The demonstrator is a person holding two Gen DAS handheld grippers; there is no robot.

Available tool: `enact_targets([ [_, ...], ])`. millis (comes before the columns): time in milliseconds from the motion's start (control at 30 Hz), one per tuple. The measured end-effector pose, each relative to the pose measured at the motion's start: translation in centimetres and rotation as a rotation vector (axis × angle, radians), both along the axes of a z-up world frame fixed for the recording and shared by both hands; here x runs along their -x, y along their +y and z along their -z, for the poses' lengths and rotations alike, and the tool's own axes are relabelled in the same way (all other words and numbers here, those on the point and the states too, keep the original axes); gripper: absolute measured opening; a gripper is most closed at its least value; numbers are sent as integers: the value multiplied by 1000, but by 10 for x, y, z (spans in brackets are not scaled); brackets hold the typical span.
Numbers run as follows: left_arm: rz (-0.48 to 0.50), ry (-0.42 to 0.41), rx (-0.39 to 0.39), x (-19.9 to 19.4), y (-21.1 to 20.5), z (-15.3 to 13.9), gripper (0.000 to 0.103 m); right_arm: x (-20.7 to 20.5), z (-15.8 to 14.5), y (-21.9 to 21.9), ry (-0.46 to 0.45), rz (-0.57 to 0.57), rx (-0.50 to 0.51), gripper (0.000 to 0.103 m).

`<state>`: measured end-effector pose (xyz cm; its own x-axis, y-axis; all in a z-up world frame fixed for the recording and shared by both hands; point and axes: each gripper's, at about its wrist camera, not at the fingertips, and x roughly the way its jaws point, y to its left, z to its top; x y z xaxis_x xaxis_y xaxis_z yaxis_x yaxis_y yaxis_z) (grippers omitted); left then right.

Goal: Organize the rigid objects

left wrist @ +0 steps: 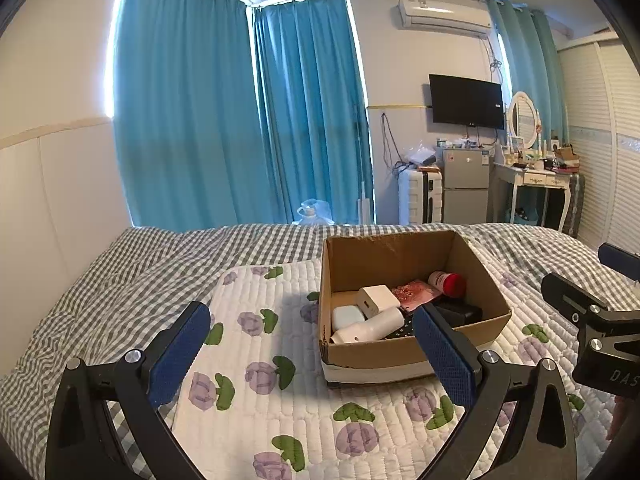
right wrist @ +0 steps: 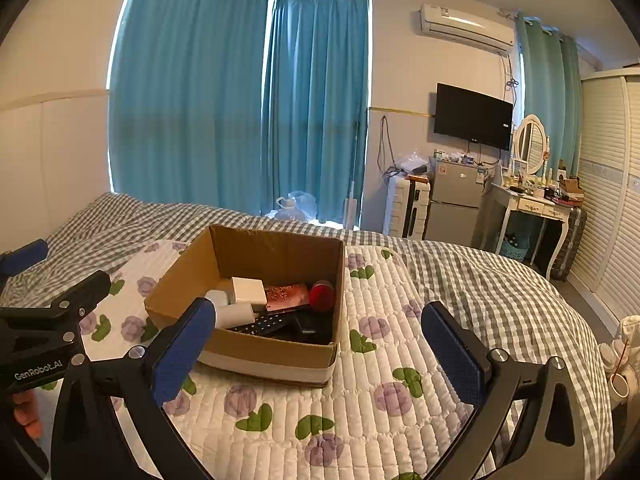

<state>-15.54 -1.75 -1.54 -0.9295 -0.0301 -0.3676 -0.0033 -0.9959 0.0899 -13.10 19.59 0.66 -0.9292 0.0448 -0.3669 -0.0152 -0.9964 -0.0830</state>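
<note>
An open cardboard box (left wrist: pixel 486 276) (right wrist: pixel 182 276) stands on a white quilted mat with purple flowers (left wrist: pixel 260 344) (right wrist: pixel 384 344) on the bed. Inside lie a white charger cube (left wrist: pixel 378 300) (right wrist: pixel 248 290), a white cylinder (left wrist: pixel 370 326) (right wrist: pixel 236 314), a pale blue case (left wrist: pixel 347 317), a red-capped bottle (left wrist: pixel 448 282) (right wrist: pixel 323 295), a pink packet (left wrist: pixel 414 293) (right wrist: pixel 286 295) and a black remote (right wrist: pixel 262 325). My left gripper (left wrist: pixel 312 352) is open and empty, just before the box. My right gripper (right wrist: pixel 320 352) is open and empty, at the box's near right corner.
A grey checked bedspread (left wrist: pixel 132 264) (right wrist: pixel 480 280) covers the bed. Blue curtains (left wrist: pixel 240 120), a suitcase (left wrist: pixel 420 196), a small fridge (left wrist: pixel 466 184), a wall TV (left wrist: pixel 466 100) and a dressing table (left wrist: pixel 536 178) stand beyond the bed's far edge.
</note>
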Motion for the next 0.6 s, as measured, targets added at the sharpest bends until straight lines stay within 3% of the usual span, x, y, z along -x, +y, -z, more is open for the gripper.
enact_targets([
  [600,4,-29,-10,4,-3,6,103,1,4,-1,-10,12,-9,103],
])
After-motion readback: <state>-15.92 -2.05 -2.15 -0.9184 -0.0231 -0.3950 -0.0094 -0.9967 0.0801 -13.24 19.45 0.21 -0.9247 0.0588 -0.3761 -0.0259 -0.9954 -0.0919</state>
